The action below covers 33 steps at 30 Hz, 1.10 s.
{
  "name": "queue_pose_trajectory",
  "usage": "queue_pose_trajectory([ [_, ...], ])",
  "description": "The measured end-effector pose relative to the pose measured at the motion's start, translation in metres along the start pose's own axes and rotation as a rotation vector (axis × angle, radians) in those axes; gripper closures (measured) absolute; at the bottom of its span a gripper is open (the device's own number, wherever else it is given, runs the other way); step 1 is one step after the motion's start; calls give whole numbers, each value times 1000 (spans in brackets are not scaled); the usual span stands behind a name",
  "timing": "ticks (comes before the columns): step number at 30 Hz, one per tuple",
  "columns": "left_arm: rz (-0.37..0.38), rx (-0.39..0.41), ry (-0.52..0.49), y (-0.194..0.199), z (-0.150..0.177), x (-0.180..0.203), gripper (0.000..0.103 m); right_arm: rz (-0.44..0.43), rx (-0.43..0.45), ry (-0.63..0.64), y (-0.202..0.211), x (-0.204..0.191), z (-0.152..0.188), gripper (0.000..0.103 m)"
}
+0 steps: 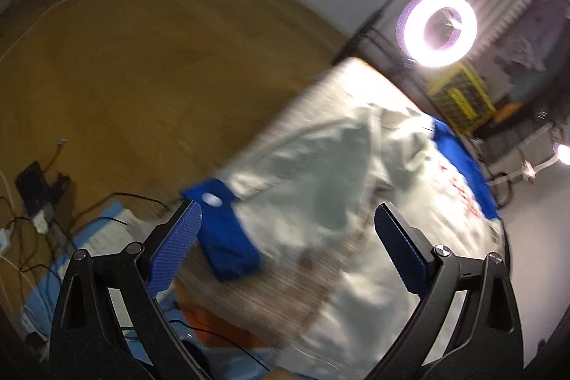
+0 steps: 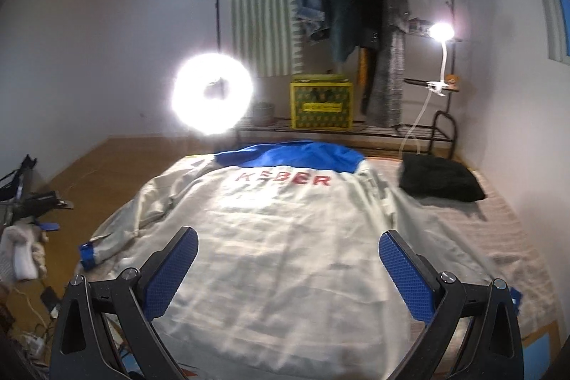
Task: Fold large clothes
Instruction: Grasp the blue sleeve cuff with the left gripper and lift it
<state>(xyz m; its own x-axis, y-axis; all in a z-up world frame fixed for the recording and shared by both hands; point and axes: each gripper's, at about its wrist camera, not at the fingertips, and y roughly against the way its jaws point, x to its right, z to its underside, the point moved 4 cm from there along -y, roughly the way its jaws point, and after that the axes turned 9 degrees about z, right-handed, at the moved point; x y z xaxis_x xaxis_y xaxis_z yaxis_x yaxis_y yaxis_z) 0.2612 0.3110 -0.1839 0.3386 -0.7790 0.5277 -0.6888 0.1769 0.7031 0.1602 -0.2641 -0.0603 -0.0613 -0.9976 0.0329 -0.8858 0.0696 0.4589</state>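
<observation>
On the beige woven mat we saw the cream, blue-collared jacket spread flat, black folded cloth at two o'clock, left gripper and right gripper both spread apart, empty.

Red block letters run across the upper back of the pale cream jacket with the blue collar, just below the blue part; they read roughly "KEBER", the middle letters unclear. The yellow printed box bears a label too small to read.

A lit ring light stands before a clothes rack against white walls, wooden floor beside.
</observation>
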Motion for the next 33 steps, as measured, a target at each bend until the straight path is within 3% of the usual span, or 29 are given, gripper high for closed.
queue_pose_trajectory([
  [3, -9, -17, 30, -19, 3, -21, 4, -26, -23, 21, -8, -8, 5, 0],
  [7, 1, -104, 147, -50, 7, -55, 4, -40, -59, 37, -18, -15, 12, 0],
  [15, -6, -144, 292, -83, 8, -103, 4, -31, -83, 48, -35, -22, 14, 0],
  [17, 20, -167, 321, -90, 10, -110, 12, -39, -92, 54, -40, -28, 15, 0],
  [19, 44, -196, 332, -98, 12, -110, 28, -45, -98, 62, -44, -33, 15, 0],
  [21, 47, -205, 305, -103, 12, -103, 34, -49, -99, 68, -45, -38, 16, 0],
  [23, 38, -200, 257, -104, 9, -93, 55, -52, -98, 73, -46, -41, 16, 0],
  [26, 46, -172, 219, -98, 4, -83, 71, -61, -105, 78, -49, -45, 18, 0],
  [28, 64, -152, 195, -90, -2, -76, 90, -79, -118, 81, -52, -49, 19, 0],
  [31, 76, -85, 125, -68, -15, -60, 92, -121, -140, 83, -62, -59, 21, 3],
  [33, 91, -25, 63, -46, -25, -44, 92, -170, -158, 85, -71, -69, 23, 11],
])
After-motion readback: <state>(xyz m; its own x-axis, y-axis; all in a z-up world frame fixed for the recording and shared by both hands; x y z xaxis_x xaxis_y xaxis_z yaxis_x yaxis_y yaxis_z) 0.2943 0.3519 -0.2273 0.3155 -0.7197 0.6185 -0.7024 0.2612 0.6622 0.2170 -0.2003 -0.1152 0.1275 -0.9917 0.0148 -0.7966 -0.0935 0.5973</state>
